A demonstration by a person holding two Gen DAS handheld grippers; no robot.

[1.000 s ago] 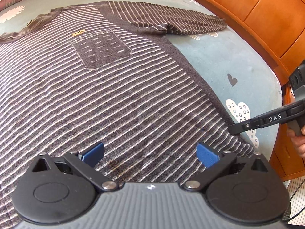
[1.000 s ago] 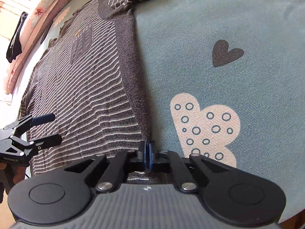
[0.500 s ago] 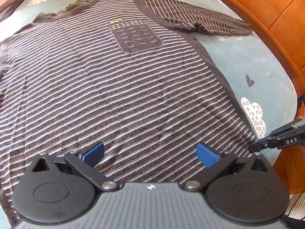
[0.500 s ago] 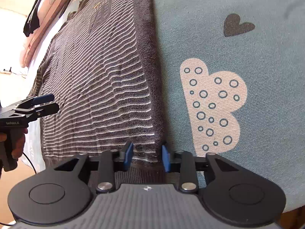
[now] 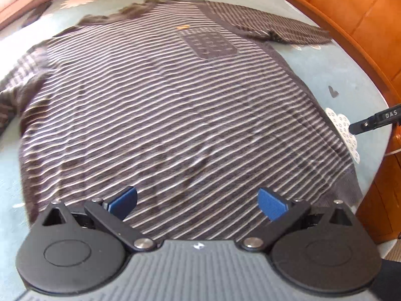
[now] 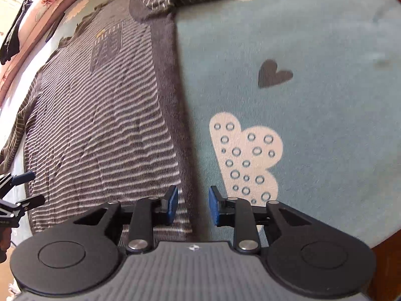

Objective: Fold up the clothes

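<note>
— Containers anywhere?
— None to be seen. Just a bed (image 5: 356,75) with a pale blue-green sheet, printed with a dark heart (image 6: 273,74) and a white dotted cloud (image 6: 248,155). Orange wooden panelling (image 5: 363,7) along the far edge at 1 to 2 o'clock in the left wrist view; a pink flowered strip (image 6: 50,2) at 10 o'clock in the right wrist view, with a dark garment (image 6: 12,37) hanging beyond it.
— And the sweater?
— Striped sweater (image 5: 175,115) spread flat, front up, chest pocket (image 5: 208,44) toward 12 o'clock, one sleeve (image 5: 288,31) stretched out toward 1 o'clock, the other bunched at 9 o'clock.
— Left gripper?
— Left gripper (image 5: 198,202) above the hem, jaws wide, nothing between them, striped cloth lying below the gap. Seen also at 9 o'clock in the right wrist view, beside the hem's far corner.
— Right gripper?
— Right gripper (image 6: 193,205) over the sweater's side seam near the hem corner, jaws opening, a narrow gap so far. Dark seam edge running below the gap, blue pads (image 6: 173,204) clear of it; sheet under the 3 o'clock pad, stripes under the 9 o'clock one. Tip visible at 3 o'clock in the left wrist view, over the dotted cloud, just off the sweater's edge.
</note>
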